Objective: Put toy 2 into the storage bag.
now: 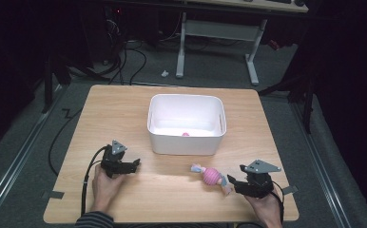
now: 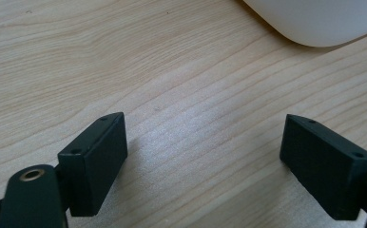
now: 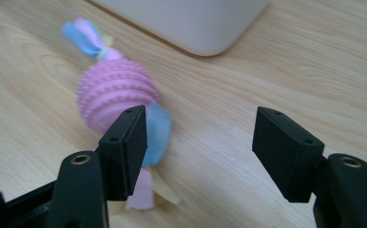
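A: Where is the toy (image 1: 212, 176) found?
B: Lower right of the high view, before the bin (image 1: 187, 124). The right gripper (image 3: 198, 142) is spread beside it, probably for grasping. The left gripper (image 2: 203, 161) is held spread, empty.

Small pink thing (image 1: 185, 134) in the white bin (image 1: 158, 124) — half-hidden, unidentifiable.
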